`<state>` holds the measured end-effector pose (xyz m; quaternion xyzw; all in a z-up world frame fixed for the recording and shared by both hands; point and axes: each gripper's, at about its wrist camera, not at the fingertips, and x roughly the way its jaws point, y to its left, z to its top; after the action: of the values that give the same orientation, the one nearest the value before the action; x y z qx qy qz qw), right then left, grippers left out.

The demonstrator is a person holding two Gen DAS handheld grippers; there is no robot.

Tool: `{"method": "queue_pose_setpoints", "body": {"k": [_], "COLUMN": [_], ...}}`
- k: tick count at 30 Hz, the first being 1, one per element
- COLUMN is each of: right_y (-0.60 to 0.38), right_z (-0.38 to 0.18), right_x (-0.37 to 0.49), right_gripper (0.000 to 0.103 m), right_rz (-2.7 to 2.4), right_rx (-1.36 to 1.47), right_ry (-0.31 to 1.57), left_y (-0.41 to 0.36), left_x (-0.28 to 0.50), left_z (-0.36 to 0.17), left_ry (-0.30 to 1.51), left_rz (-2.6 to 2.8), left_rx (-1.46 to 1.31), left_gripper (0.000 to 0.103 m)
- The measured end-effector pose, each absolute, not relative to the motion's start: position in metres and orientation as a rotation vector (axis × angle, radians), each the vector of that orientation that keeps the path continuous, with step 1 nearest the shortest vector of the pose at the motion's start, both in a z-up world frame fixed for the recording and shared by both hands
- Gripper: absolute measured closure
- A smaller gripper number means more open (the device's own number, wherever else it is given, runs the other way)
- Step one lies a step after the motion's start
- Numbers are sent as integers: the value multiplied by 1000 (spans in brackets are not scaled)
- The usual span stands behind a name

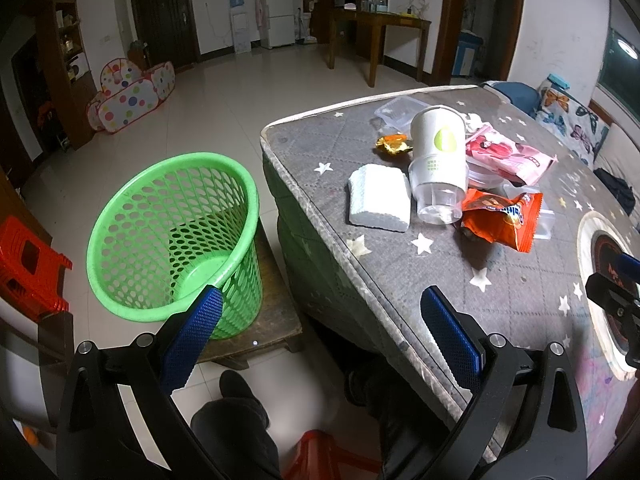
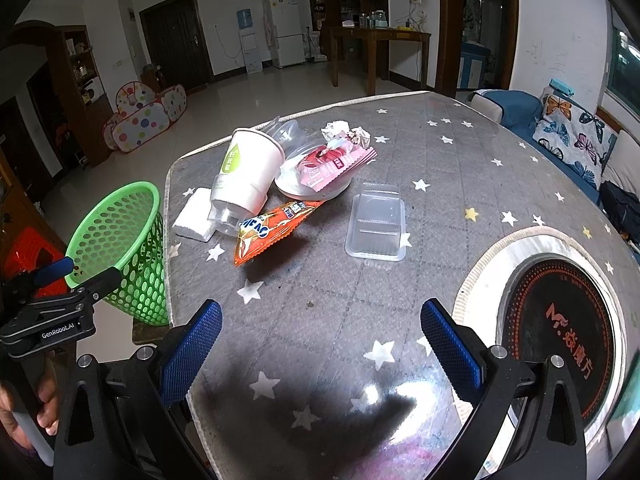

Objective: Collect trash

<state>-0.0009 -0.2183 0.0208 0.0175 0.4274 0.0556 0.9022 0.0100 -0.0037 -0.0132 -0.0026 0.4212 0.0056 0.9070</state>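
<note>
A heap of trash lies on the grey star-patterned table (image 2: pixel 320 300): a white paper cup on its side (image 2: pixel 250 164) (image 1: pixel 438 142), a white foam block (image 2: pixel 194 216) (image 1: pixel 380 198), an orange snack wrapper (image 2: pixel 272 226) (image 1: pixel 500 214), a pink wrapper (image 2: pixel 336 168) (image 1: pixel 508 156), a clear plastic tray (image 2: pixel 376 222) and crumpled paper (image 2: pixel 346 130). A green mesh basket (image 1: pixel 172 236) (image 2: pixel 120 248) stands empty on a low stool left of the table. My left gripper (image 1: pixel 320 336) is open and empty, over the table's near left corner. My right gripper (image 2: pixel 320 344) is open and empty, above the table, short of the heap.
A round induction cooker (image 2: pixel 560 332) is set into the table at the right. A red plastic stool (image 1: pixel 28 268) stands left of the basket. A sofa with butterfly cushions (image 2: pixel 572 136) lies beyond the table. The tiled floor (image 1: pixel 240 88) stretches to a wooden table at the back.
</note>
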Motion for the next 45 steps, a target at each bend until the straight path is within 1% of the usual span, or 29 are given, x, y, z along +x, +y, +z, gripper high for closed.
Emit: {"method": "queue_pose_setpoints", "body": {"k": [24, 45], "right_y": [-219, -229], "right_z": [19, 26], "right_x": [17, 51], "right_gripper": [7, 7], "right_rz": [119, 118], "right_rx": [26, 7], "right_ry": [889, 880], "left_y": [-6, -17], "left_x": [18, 52], "left_z": [-16, -8], "left_ry": [880, 895], "left_rz": [11, -36], "left_rx": [-6, 0], "left_gripper": [5, 5]}}
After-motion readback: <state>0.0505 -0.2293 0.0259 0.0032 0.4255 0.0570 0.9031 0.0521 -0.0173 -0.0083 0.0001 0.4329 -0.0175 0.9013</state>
